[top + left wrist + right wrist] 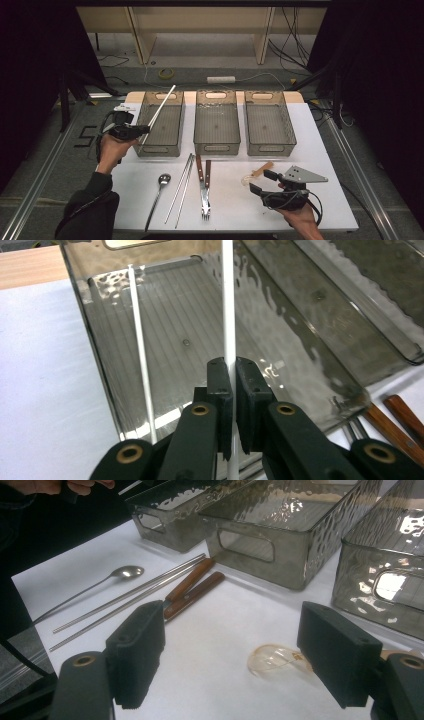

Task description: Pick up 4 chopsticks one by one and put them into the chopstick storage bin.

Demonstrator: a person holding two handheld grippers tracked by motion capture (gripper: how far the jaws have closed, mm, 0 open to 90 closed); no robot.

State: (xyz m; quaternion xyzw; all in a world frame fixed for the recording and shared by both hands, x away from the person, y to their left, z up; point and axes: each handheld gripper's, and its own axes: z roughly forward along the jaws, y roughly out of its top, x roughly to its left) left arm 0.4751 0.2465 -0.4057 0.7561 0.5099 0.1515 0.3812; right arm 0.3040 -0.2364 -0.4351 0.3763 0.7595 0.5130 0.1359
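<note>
My left gripper (146,130) (234,385) is shut on a thin white stick (161,106) (228,315). It holds the stick slanted over the left smoky plastic bin (159,149) (95,345), with the far end rising past the bin's back rim. A second thin white line (140,350) runs along that bin's wall; I cannot tell whether it is a stick or a reflection. My right gripper (262,182) (235,652) hangs open near the table's front right. A clear plastic spoon with a wooden handle (256,174) (275,661) lies on the table just beyond its jaws, untouched.
Middle bin (216,148) and right bin (270,148) stand in a row beside the left one. In front of them lie a metal spoon (159,192), a pair of metal chopsticks (182,190) and two wooden-handled forks (204,190). The white table ends close behind the bins.
</note>
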